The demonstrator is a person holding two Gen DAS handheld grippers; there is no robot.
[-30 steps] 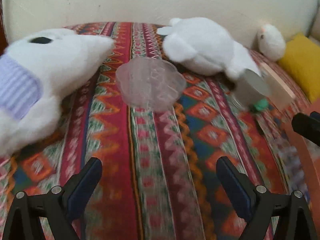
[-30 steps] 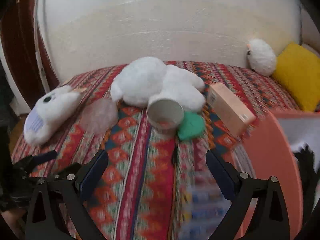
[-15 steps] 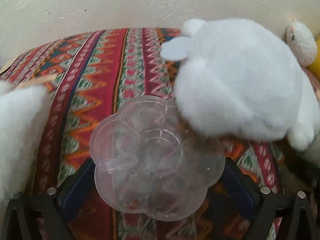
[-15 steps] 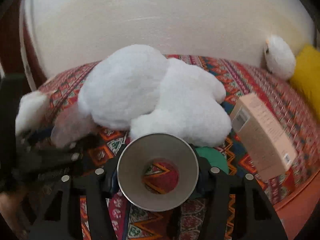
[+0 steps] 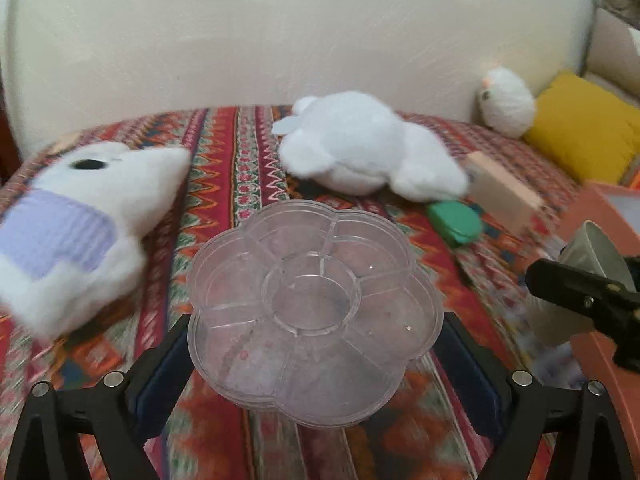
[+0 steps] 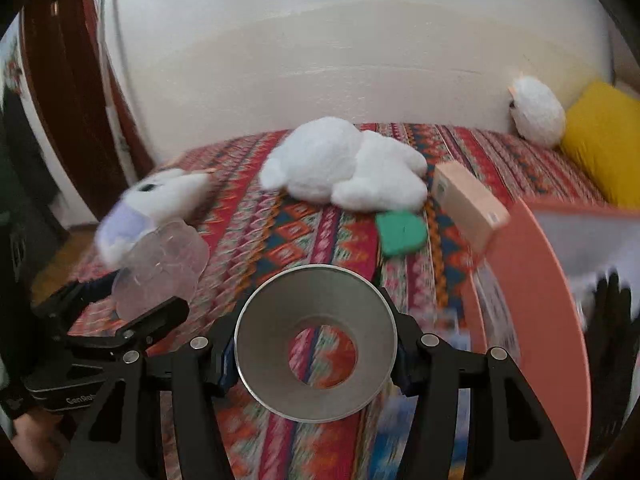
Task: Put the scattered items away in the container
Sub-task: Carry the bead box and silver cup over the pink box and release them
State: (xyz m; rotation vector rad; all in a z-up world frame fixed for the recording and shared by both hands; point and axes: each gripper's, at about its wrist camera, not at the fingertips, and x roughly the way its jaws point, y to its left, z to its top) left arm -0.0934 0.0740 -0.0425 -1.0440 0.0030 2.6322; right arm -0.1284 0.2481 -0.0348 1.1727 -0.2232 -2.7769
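Observation:
My left gripper (image 5: 316,326) is shut on a clear flower-shaped plastic tray (image 5: 316,280) and holds it above the patterned bedspread (image 5: 240,176). My right gripper (image 6: 316,344) is shut on a silver metal funnel (image 6: 280,320), wide mouth toward the camera. The orange container (image 6: 536,300) stands just right of the funnel, with something white inside. In the right wrist view the left gripper (image 6: 132,300) and the tray (image 6: 160,264) are low on the left. In the left wrist view the funnel (image 5: 596,256) sits at the right edge.
On the bedspread lie a white plush bear (image 6: 344,164), a white plush with a purple band (image 5: 80,208), a green flat item (image 6: 400,230) and a peach box (image 6: 468,204). A small white plush (image 6: 536,110) and a yellow cushion (image 6: 604,136) rest at the back right.
Both grippers were open a second ago. They moved in around the tray and the funnel, closed on them, and have now drawn back with them lifted.

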